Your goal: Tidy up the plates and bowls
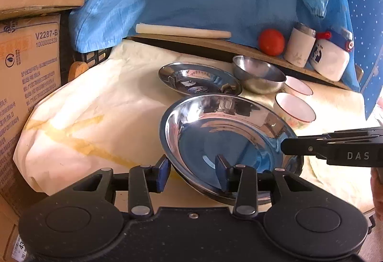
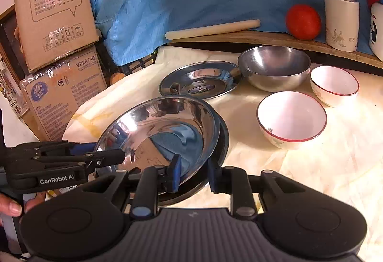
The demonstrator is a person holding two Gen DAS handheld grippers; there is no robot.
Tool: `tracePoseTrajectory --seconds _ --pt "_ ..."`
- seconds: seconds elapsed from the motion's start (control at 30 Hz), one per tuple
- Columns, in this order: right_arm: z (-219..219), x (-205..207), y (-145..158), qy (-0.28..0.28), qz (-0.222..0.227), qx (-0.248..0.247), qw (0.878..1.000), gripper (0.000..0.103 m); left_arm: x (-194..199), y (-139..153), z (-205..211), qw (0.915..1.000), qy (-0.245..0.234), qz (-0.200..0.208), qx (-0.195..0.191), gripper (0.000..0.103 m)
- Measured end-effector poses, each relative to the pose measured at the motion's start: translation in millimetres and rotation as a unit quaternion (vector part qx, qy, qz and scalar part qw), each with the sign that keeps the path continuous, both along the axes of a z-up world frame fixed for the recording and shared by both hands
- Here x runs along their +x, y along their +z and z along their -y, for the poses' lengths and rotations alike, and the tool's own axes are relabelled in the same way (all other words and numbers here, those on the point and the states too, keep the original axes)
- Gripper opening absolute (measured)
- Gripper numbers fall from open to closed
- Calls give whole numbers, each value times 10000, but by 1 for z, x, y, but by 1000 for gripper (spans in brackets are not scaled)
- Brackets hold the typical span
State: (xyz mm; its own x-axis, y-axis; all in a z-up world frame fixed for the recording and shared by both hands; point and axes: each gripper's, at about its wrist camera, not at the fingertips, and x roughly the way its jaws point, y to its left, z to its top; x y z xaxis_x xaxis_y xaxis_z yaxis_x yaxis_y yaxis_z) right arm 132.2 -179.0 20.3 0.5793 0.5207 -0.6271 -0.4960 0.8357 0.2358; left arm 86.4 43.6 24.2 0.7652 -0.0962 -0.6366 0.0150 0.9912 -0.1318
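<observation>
**Gently now: let the top plate settle before you back off**

Your left hand-held gripper (image 1: 192, 172) is released: its blue pads stand well apart, and the near rim of the top steel plate (image 1: 227, 132) passes between them without being squeezed. Your right hand-held gripper (image 2: 194, 174) straddles the same plate's rim together with the rim of the lower steel plate (image 2: 223, 137). One pad is inside the dish and one outside, but I cannot tell whether those pads press on the metal.

The top plate lies just ahead of both sets of fingers, resting in the lower plate and, by the look of it, sitting slightly off-centre with the darker rim showing on one side. The stacking step seems nearly done, so what counts is a clean release.

- Make sure both pairs of pads stand clear of the rims, then pull straight back along the fingers so a pad does not catch the lip and drag the plate.
- If the top plate rocks, nudge its rim toward the centre rather than lifting it again. Polished steel on steel probably slides easily.

Beyond the stack, further from your fingers, wait a third steel plate (image 1: 198, 80) and a steel bowl (image 1: 258, 75) on the desk (image 1: 95, 99). Two ceramic bowls, one nearer (image 2: 290, 116) and one further off (image 2: 334, 81), sit ahead and to the right of the right-hand tool. Keep your retreat low and short so nothing there gets bumped.
</observation>
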Motion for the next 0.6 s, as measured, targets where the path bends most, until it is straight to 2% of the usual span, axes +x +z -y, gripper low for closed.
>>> tracePoseTrajectory --seconds 0.2,0.27,0.43,0.47,0.6 --pt "1 -1 0 34 53 -166 9998 33 3 -5 -1 9999 -56 -117 -14 43" --pt "0 -2 0 70 86 -248 9996 36 3 -5 -3 9999 -39 -103 -59 50" --pt "2 -8 3 141 250 -308 9991 64 0 0 -11 9999 54 42 -140 73" --pt "4 -9 6 128 298 -285 9991 66 -1 2 -14 9998 74 88 -176 79" --pt "11 -10 16 100 431 -150 9989 82 0 11 -27 9988 266 310 -264 89"
